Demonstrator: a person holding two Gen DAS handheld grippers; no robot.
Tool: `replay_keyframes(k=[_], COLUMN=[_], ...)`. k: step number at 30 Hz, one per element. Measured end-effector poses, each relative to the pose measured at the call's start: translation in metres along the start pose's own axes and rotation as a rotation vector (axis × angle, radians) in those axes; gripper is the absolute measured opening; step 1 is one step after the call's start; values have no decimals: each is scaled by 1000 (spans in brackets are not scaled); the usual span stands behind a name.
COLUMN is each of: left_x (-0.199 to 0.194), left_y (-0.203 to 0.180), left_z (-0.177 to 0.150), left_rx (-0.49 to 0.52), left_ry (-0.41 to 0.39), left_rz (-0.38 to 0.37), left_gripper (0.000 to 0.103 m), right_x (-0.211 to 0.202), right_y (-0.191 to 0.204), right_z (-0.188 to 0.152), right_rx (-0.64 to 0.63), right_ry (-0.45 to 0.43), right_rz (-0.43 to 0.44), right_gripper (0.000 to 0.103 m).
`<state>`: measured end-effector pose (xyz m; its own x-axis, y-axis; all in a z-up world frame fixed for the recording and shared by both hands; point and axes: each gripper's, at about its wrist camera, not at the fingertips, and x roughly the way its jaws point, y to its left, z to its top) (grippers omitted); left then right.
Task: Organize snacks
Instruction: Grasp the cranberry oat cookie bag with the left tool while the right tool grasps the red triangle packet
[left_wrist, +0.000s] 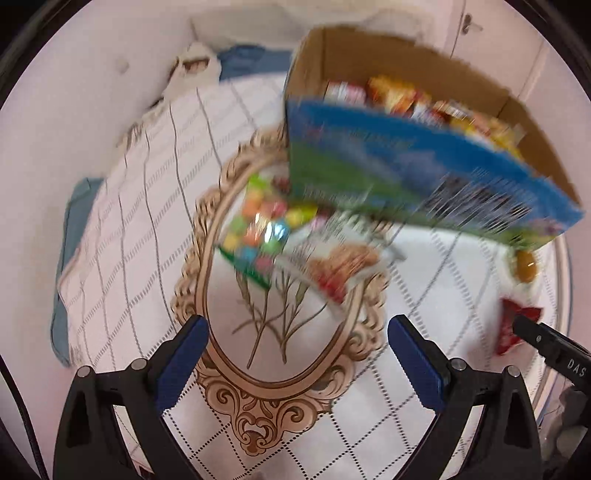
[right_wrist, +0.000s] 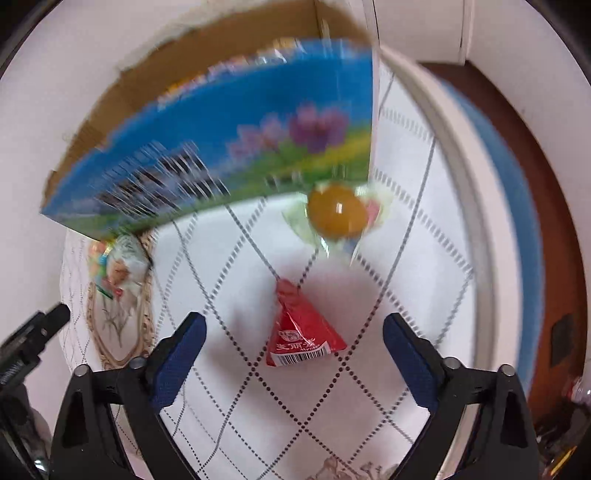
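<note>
Snack box (right_wrist: 229, 122), part-filled, upper frame; red triangular packet (right_wrist: 301, 332) lower centre on the tablecloth (right_wrist: 369, 406), yellow wrapped sweet (right_wrist: 334, 216) just above it. Right gripper (right_wrist: 293, 332): jaws wide, straddling the packet; left gripper (left_wrist: 297, 336): jaws wide, empty. Risk: the slick, tapered packet may squirt out as the jaws close.

Open cardboard box (left_wrist: 424, 66) with blue-and-green printed outer face, standing on the counter, packed with red, yellow and orange snack packets (left_wrist: 417, 99); details blurred. Just beside its left front corner, a pack of multicoloured candies (left_wrist: 258, 225) lying flat, touching a white packet with a biscuit picture (left_wrist: 343, 266) that overlaps its right edge. Near the box's right front corner, an orange-yellow round sweet in clear crinkled wrapper (right_wrist: 336, 216). In front of that, apart from it, a red pyramid-shaped packet (right_wrist: 303, 328), white barcode strip along its base, pointed end toward the box.
</note>
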<state>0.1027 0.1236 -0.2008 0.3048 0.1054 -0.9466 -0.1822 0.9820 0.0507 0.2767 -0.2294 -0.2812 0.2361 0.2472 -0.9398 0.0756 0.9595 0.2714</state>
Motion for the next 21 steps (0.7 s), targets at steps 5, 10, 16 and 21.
replay_keyframes(k=[5, 10, 16, 21], left_x=[22, 44, 71, 76], left_y=[-5, -34, -62, -68], left_z=[9, 36, 46, 38], left_rx=[75, 314, 499, 481], left_ry=[10, 32, 94, 127], left_rz=[28, 31, -5, -9], left_gripper=[99, 99, 90, 52], right_x=[18, 19, 20, 20], right_y=[3, 11, 16, 23], right_z=[-3, -4, -1, -5], right_rx=[-10, -36, -53, -81], right_ry=[10, 17, 37, 52], right_rz=[16, 10, 4, 7], right_gripper=[58, 56, 53, 49])
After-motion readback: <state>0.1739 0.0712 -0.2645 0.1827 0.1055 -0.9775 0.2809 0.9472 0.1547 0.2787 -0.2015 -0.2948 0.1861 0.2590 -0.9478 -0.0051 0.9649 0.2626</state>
